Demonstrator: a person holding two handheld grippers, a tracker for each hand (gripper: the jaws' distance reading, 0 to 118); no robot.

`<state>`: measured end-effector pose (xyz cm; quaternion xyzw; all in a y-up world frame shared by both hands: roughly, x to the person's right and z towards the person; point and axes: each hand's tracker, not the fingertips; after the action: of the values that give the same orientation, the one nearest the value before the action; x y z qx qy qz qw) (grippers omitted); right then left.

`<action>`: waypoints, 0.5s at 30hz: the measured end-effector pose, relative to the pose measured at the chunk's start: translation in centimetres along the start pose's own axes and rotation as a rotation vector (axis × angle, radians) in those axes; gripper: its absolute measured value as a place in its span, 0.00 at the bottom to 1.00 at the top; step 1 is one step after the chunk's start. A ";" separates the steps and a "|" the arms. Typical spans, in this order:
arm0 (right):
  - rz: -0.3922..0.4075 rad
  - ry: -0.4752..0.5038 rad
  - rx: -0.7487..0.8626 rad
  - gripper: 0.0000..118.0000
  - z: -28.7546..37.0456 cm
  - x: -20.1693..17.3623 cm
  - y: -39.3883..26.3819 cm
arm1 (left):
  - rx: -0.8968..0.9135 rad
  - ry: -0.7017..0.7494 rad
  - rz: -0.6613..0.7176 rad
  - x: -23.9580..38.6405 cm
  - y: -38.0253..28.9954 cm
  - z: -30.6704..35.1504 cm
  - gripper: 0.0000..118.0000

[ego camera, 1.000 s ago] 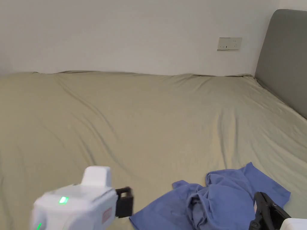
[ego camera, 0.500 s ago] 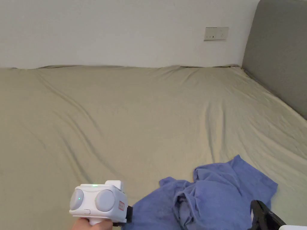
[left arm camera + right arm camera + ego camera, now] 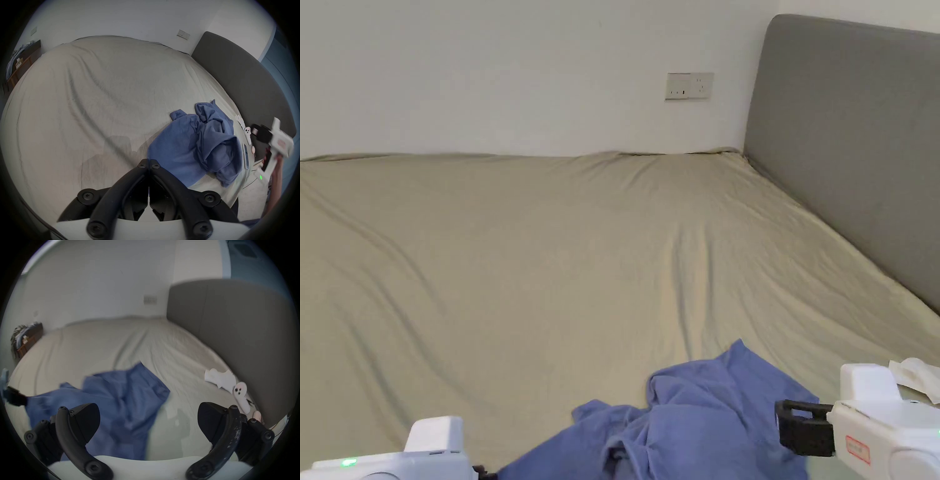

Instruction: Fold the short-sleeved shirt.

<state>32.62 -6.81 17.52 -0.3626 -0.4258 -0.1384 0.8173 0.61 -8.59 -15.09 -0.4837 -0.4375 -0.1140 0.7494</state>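
Right gripper view has the right claw [image 3: 148, 421] spread wide and empty above the crumpled blue shirt [image 3: 123, 400] on the bed [image 3: 100, 344]; the left claw [image 3: 148, 164] is closed on nothing. Grabbing bunched layers risks lifting a tangle, not one edge.

We see a wide bed [image 3: 550, 250] under a creased beige sheet, running to a plain white wall [image 3: 487, 69] on the far side. A grey padded headboard [image 3: 850, 156] rises on the right. A pale socket plate [image 3: 689, 85] sits on the wall near the headboard. Far left, a dark wooden shelf [image 3: 24, 56] holds heaped cloth.
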 end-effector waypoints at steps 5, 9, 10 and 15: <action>-0.086 0.002 -0.188 0.91 -9.7 0.9 0.8 | -0.021 0.016 0.012 0.1 -0.2 -1.3 0.00; -0.088 -0.044 -0.231 0.68 -12.3 0.2 -0.2 | -0.042 0.022 0.022 0.0 -0.3 -2.0 0.00; -0.081 -0.044 -0.160 0.65 -11.4 0.2 -0.3 | -0.044 0.022 0.025 -0.1 -0.2 -2.0 0.00; -0.067 -0.004 0.024 0.03 -7.6 0.1 -0.1 | 0.002 0.012 0.047 -0.1 0.6 -0.9 0.00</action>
<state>37.13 -12.25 14.80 -0.3386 -0.4410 -0.1598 0.8157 1.47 -9.05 -15.68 -0.4922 -0.4217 -0.0988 0.7550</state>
